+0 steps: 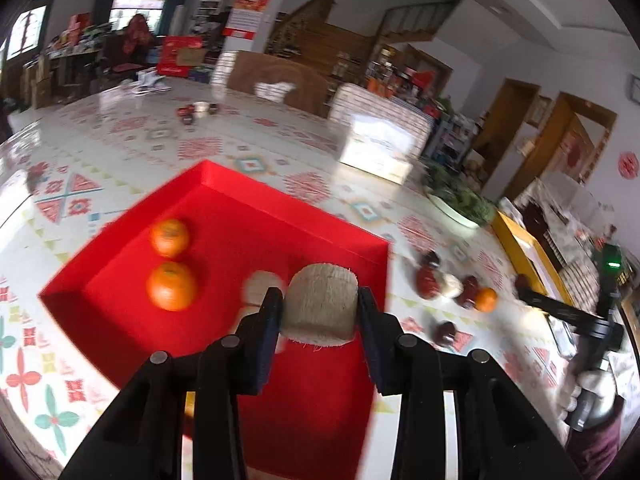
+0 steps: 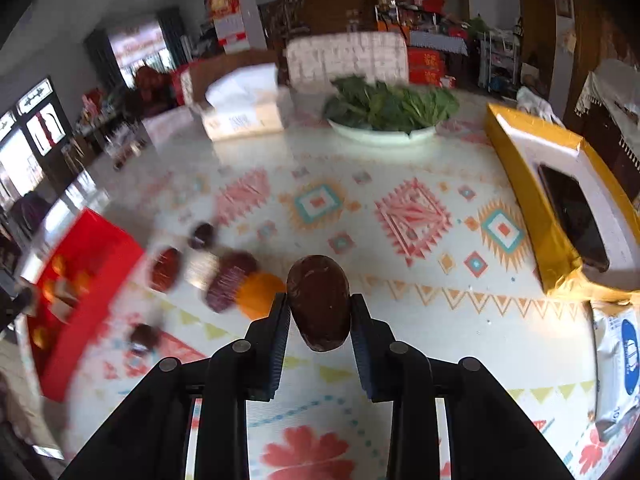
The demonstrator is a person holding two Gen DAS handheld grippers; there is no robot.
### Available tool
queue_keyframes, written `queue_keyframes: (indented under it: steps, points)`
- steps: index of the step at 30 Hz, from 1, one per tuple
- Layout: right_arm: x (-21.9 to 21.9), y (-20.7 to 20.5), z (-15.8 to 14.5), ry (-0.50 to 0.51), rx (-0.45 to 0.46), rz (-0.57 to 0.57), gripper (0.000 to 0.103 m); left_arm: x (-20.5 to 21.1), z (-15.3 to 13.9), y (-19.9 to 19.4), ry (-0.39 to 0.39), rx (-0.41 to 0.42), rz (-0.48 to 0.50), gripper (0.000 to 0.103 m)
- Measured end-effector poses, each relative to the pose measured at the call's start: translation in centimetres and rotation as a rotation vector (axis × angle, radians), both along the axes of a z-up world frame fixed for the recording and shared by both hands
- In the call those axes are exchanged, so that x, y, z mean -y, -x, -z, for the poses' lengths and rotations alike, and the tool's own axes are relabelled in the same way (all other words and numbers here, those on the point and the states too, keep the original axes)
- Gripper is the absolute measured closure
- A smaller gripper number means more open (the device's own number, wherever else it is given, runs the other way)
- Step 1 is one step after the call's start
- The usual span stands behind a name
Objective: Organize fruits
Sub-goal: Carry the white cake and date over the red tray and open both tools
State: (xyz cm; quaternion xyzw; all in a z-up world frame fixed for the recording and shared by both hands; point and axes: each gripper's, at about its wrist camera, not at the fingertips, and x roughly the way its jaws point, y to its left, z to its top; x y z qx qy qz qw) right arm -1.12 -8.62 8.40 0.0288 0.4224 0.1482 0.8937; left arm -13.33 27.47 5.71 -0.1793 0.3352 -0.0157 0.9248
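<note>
Fruits are split between the shallow red plastic tray and the patterned tablecloth beside it. Left gripper clamps a beige fibrous coconut-like cylinder above the tray; right gripper clamps a dark brown oval fruit away from the tray. Risk: a high release lets the cylinder roll into the two oranges inside the tray.

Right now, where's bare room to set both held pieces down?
Free: red tray floor beyond the two oranges, and the tablecloth between greens bowl and yellow box. Crowded: fruit cluster beside the tray.
</note>
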Motion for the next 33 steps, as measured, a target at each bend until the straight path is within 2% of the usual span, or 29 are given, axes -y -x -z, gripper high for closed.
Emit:
queue_keyframes:
  steps: [4,6,13,19,26,29,33]
  points:
    - [-4.5,1.2,-2.6,-0.069,0.017,-0.119,0.070,-3.2,1.2,0.1,0.035,-0.028,-0.078,0.066]
    - [-7.3,1.7,-2.9,-0.085,0.010,-0.184,0.070,-4.3,1.6,0.2,0.037,-0.039,-0.105,0.066]
    - [-18.7,3.0,-1.2,-0.110,-0.090,-0.423,0.070,-7.7,2.3,-0.4,0.005,-0.076,-0.179,0.066]
    - [-25.6,5.1,0.1,-0.046,-0.098,-0.537,0.070,-9.1,2.0,-3.6,-0.043,-0.116,-0.154,0.066]
    - [-29.0,5.9,2.3,0.042,-0.117,-0.583,0.070,-9.7,2.6,-5.6,-0.043,-0.143,-0.126,0.066]
    - [-29.4,6.3,2.8,0.064,-0.121,-0.595,0.070,-10.0,2.6,-5.7,-0.024,-0.129,-0.125,0.057]
    - [-29.8,6.7,3.3,0.073,-0.125,-0.605,0.070,-10.2,1.9,-4.9,-0.008,-0.097,-0.138,0.051]
